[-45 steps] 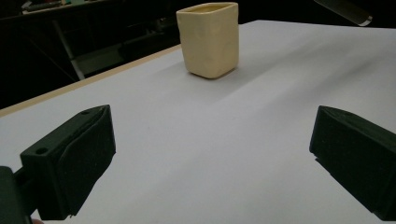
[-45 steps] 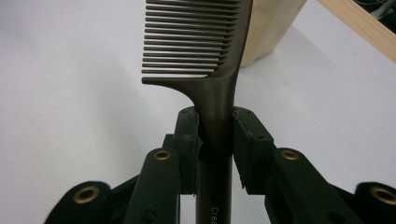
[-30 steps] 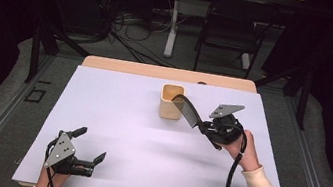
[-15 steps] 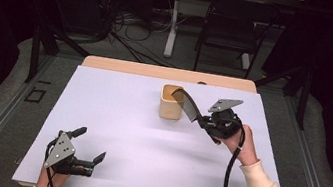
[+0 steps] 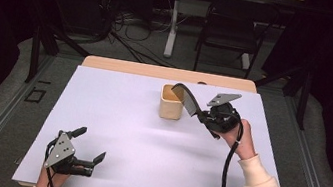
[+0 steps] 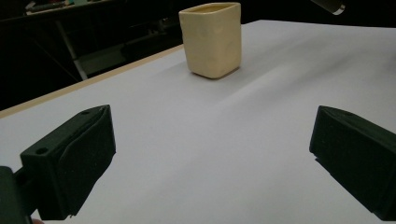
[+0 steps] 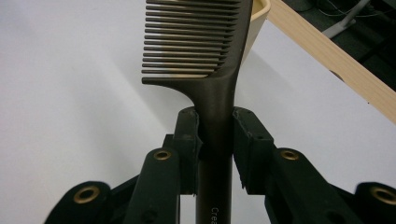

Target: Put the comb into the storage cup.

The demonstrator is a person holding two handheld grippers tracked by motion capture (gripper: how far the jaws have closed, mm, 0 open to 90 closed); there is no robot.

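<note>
A cream square cup (image 5: pixel 171 105) stands right of the middle of the white-covered table (image 5: pixel 125 117); it also shows far off in the left gripper view (image 6: pixel 212 39). My right gripper (image 5: pixel 200 114) hangs just right of the cup, shut on the handle of a black wide-toothed comb (image 5: pixel 188 98). The comb's toothed end leans over the cup's rim. In the right gripper view the comb (image 7: pixel 201 42) rises between the pads of that gripper (image 7: pixel 215 133), with the cup's edge (image 7: pixel 261 14) behind it. My left gripper (image 5: pixel 91 144) rests open near the front left edge, jaws wide apart (image 6: pixel 212 149) and nothing between them.
A wooden table edge (image 5: pixel 167 73) shows beyond the white cover. A dark chair (image 5: pixel 230 28) and cables stand on the floor behind the table. Bare white surface lies between the two grippers.
The right gripper with the comb has drifted slightly away from the person and toward the cup. The left gripper has stayed still.
</note>
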